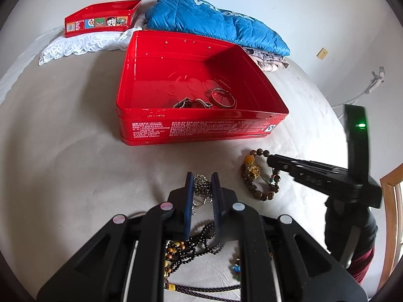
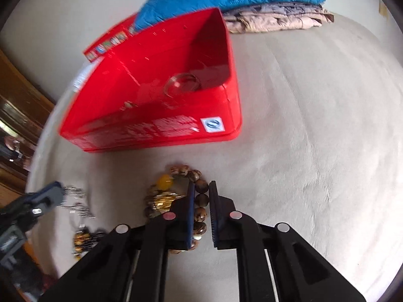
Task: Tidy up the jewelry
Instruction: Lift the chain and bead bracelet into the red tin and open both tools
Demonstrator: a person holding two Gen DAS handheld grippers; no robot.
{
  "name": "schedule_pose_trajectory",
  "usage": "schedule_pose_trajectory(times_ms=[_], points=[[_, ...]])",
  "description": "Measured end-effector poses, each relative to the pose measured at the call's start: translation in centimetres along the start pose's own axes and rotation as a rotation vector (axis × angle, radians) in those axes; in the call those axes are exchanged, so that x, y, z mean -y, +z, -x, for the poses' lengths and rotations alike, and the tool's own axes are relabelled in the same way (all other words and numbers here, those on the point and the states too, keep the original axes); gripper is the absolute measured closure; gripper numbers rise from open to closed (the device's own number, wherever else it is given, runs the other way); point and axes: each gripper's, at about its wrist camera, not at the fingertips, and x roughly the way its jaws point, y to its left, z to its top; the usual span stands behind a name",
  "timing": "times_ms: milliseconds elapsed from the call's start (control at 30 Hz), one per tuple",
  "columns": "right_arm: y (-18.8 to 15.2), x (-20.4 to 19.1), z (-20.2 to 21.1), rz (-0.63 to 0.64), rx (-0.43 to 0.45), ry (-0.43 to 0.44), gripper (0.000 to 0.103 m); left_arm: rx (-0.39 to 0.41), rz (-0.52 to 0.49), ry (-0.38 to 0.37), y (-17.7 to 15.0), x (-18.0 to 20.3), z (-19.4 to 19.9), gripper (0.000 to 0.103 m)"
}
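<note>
A red tin box (image 1: 201, 128) stands open on the bed and holds a metal bangle (image 1: 223, 97) and a small dark bracelet (image 1: 192, 104). My left gripper (image 1: 202, 177) straddles a silver chain necklace (image 1: 201, 188), jaws a little apart around it. Black and amber bead strings (image 1: 194, 246) lie under it. My right gripper (image 2: 202, 186) is down over a brown bead bracelet (image 2: 201, 200) with a yellow bead (image 2: 165, 182), jaws close around its beads. The right gripper also shows in the left wrist view (image 1: 270, 159). The box shows in the right wrist view (image 2: 161, 130).
A red lid (image 1: 100, 22) lies on white lace (image 1: 83, 44) at the back left. A folded blue quilted jacket (image 1: 216, 22) on patterned cloth (image 1: 267, 60) sits behind the box. The bed sheet (image 2: 314, 138) stretches to the right. A wooden cabinet (image 2: 17, 100) stands at the left.
</note>
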Motion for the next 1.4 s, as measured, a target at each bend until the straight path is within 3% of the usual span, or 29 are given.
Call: schedule_pose_trajectory(times_ms=[367, 567, 867, 1133, 1300, 1400], points=[[-0.5, -2.7, 4.7, 0.053, 0.049, 0.188, 0.092, 0.052, 0.002, -0.034, 0.2, 0.1, 2.5, 0.091], [-0.8, -3.2, 7.3, 0.077, 0.099, 0.213, 0.092, 0.082, -0.003, -0.052, 0.4, 0.4, 3.6, 0.091], [0.9, -3.8, 8.8, 0.085, 0.124, 0.175, 0.092, 0.129, -0.001, -0.040, 1.9, 0.9, 5.6, 0.091], [6.9, -4.6, 9.3, 0.067, 0.220, 0.102, 0.092, 0.270, 0.000, -0.038, 7.3, 1.5, 7.2, 0.091], [10.7, -4.5, 6.1, 0.045, 0.245, 0.098, 0.092, 0.352, 0.022, -0.031, 11.1, 0.7, 4.7, 0.091], [11.9, -4.2, 3.3, 0.039, 0.223, 0.087, 0.092, 0.318, 0.048, -0.027, 12.4, -0.4, 1.5, 0.091]])
